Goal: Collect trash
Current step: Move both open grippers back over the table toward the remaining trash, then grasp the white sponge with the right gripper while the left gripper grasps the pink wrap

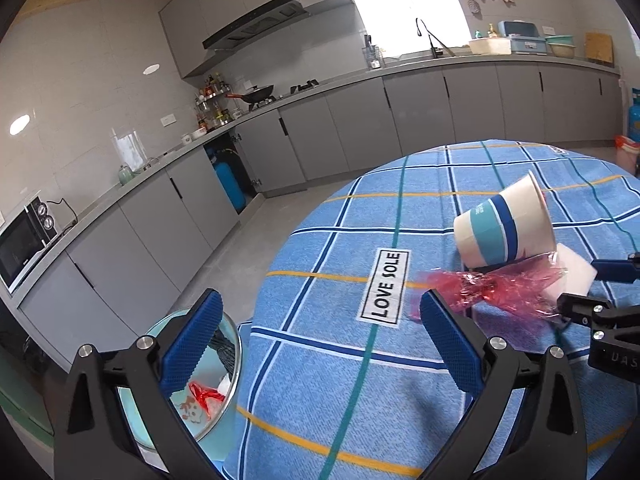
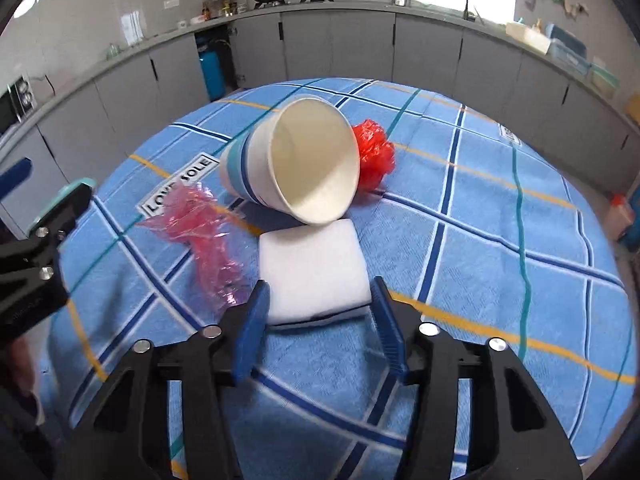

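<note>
A white folded pad (image 2: 314,268) lies flat on the desk's blue checked cloth (image 2: 500,248), its near edge between the blue fingers of the right tongs (image 2: 318,320), which stand half-closed around it, though whether the pads already press it is hard to tell. A tipped paper cup (image 2: 296,160) touches its far edge, with pink cellophane (image 2: 208,236) beside it and a red wad (image 2: 374,152) behind the cup. The left tongs (image 1: 320,340) gape wide and empty at the desk's edge, above a bin (image 1: 230,392) on the floor holding scraps.

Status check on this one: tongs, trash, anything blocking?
Left tongs open, empty. Right tongs straddling white pad, contact unclear. Pink wrapper beside it; tipped paper cup leaning on the pad's far edge.
</note>
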